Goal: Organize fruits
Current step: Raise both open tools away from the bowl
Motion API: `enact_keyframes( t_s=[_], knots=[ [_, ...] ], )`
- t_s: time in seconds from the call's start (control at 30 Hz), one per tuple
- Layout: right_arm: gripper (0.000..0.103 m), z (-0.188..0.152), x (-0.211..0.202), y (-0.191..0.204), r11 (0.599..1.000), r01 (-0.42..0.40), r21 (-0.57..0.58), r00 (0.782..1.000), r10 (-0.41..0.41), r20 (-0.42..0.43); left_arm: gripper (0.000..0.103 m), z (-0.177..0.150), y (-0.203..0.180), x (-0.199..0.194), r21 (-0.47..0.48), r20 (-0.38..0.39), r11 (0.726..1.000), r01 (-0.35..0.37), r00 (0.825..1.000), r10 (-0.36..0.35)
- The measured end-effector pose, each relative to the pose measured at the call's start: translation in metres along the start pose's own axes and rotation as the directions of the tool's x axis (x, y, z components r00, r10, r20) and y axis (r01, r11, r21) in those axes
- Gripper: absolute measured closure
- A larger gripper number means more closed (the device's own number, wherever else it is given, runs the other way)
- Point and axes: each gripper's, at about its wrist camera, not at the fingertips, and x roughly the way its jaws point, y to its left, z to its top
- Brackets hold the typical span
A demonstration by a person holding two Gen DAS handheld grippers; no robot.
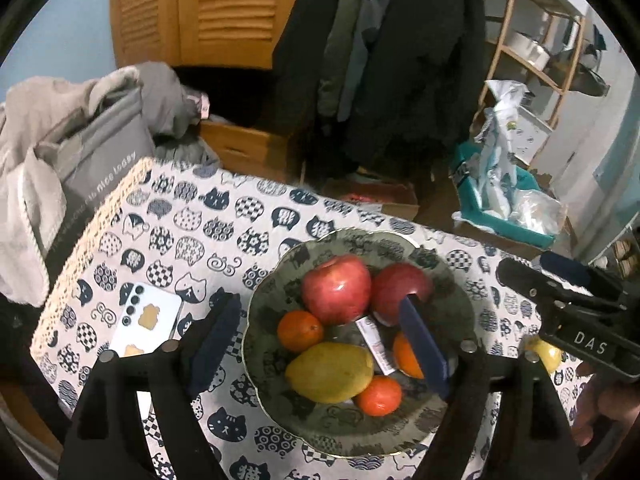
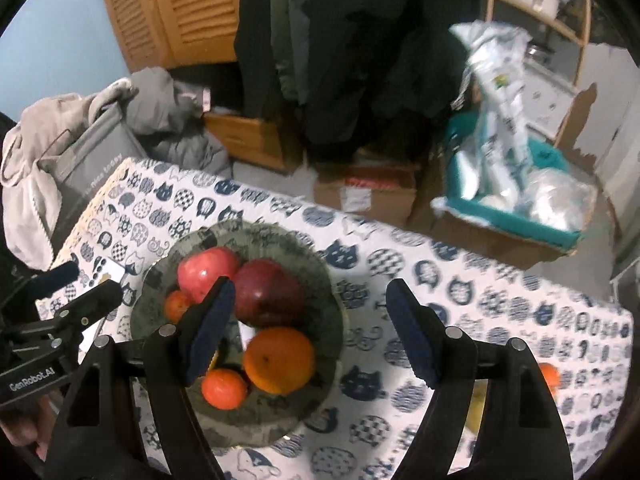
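Table under a white cloth printed with navy cat faces (image 1: pixel 168 216) filled the lower part of both views. On it sat a wide scalloped grey-green patterned bowl (image 1: pixel 456 292) holding the fruit: two red apples (image 1: pixel 336 288) touching at the back, a yellow-green mango (image 1: pixel 328 372) at the front, a large orange (image 2: pixel 279 360) on the right side, and small orange tangerines (image 1: pixel 300 330) tucked around them. A white paper label (image 1: pixel 376 344) lay in the bowl among the fruit.

Left gripper (image 1: pixel 320 348) hovered over the bowl, blue-padded jaws spread wide, nothing pinched. Right gripper (image 2: pixel 312 332) also spread apart and empty, its left finger over the bowl, its right finger over bare cloth.

Outside the bowl (right end of table) a yellow fruit (image 1: pixel 546 354) and another tangerine (image 2: pixel 550 376) lay on the cloth. A white smartphone (image 1: pixel 148 324) lay flat left of the bowl.
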Motion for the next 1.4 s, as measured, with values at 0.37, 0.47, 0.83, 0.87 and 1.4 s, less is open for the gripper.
enact_keyframes(
  t_s=[0.37, 0.47, 0.83, 0.87, 1.4],
  knots=[
    [0.021, -0.013, -0.076, -0.019, 0.994, 0.113, 0.000, 0.988, -0.113, 0.103, 0.013, -0.006, -0.040, -0.050, 0.122, 0.072, 0.992, -0.018, 0.997, 0.010],
    [0.020, -0.019, -0.096, -0.028, 0.990, 0.143, 0.009, 0.982, -0.143, 0.122, 0.011, -0.007, -0.052, -0.063, 0.140, 0.091, 0.990, -0.010, 0.996, -0.003],
    [0.016, -0.043, -0.166, -0.065, 0.973, 0.223, 0.064, 0.953, -0.232, 0.195, 0.003, -0.016, -0.104, -0.097, 0.240, 0.145, 0.971, 0.019, 0.988, -0.055],
    [0.016, -0.046, -0.173, -0.070, 0.971, 0.227, 0.075, 0.949, -0.238, 0.205, 0.003, -0.017, -0.112, -0.101, 0.254, 0.151, 0.967, 0.024, 0.986, -0.064],
    [0.016, -0.092, -0.225, -0.146, 0.932, 0.297, 0.209, 0.918, -0.339, 0.205, 0.001, -0.034, -0.184, -0.123, 0.372, 0.153, 0.925, 0.081, 0.977, -0.147]
  ],
)
